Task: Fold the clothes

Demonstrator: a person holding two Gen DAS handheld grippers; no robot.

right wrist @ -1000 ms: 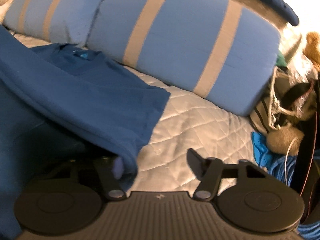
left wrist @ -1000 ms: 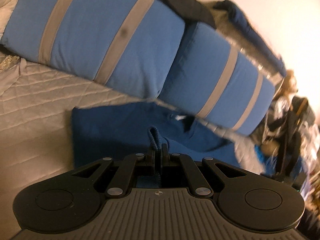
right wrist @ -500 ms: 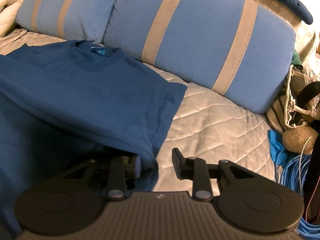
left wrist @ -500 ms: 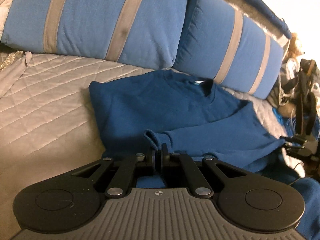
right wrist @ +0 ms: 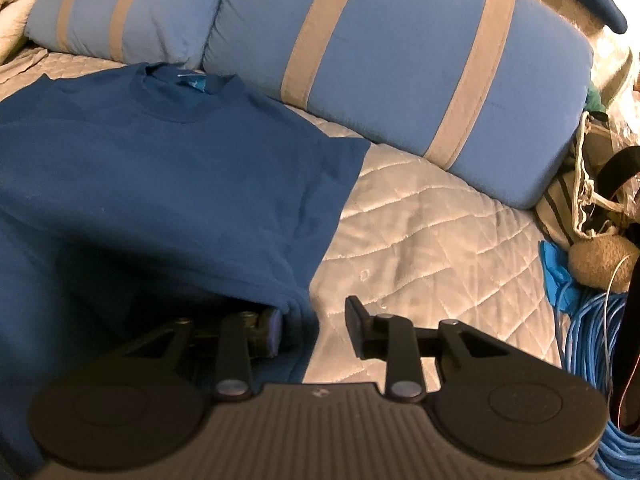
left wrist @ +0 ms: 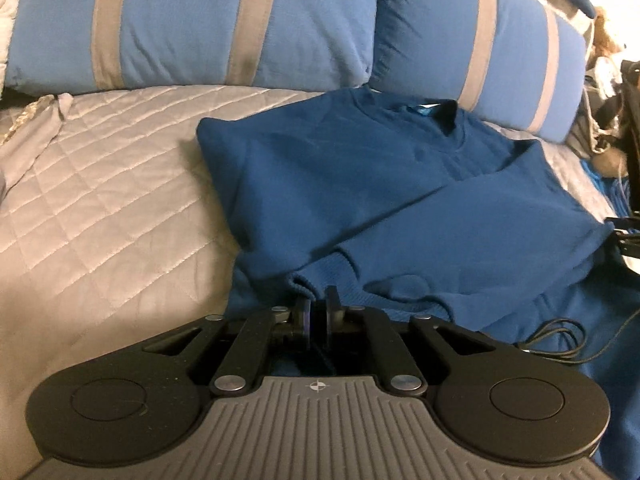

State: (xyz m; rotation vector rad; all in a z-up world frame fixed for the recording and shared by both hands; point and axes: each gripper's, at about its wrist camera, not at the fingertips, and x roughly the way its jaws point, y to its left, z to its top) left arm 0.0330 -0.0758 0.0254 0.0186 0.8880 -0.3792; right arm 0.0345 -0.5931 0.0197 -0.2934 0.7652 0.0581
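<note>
A dark blue sweater [left wrist: 360, 184] lies on the quilted bed, collar toward the pillows, with one sleeve folded across its front. My left gripper [left wrist: 317, 312] sits at the ribbed sleeve cuff [left wrist: 320, 276]; its jaws stand slightly apart with the cuff edge just in front of them. In the right wrist view the same sweater [right wrist: 160, 168] fills the left half. My right gripper [right wrist: 316, 326] is open at the sweater's side fold, with the cloth edge lying against the left finger [right wrist: 272, 330].
Two blue pillows with grey stripes [left wrist: 224, 20] [right wrist: 400, 64] line the back of the bed. The grey quilt [left wrist: 100, 208] lies bare to the left. Bags and a coiled blue cable [right wrist: 600, 340] clutter the right side. A thin black cable [left wrist: 560, 340] lies on blue cloth.
The sleeve has come down across the sweater's front. My left gripper's jaws have parted a little from their tight hold on the cuff. My right gripper stays open at the side fold.
</note>
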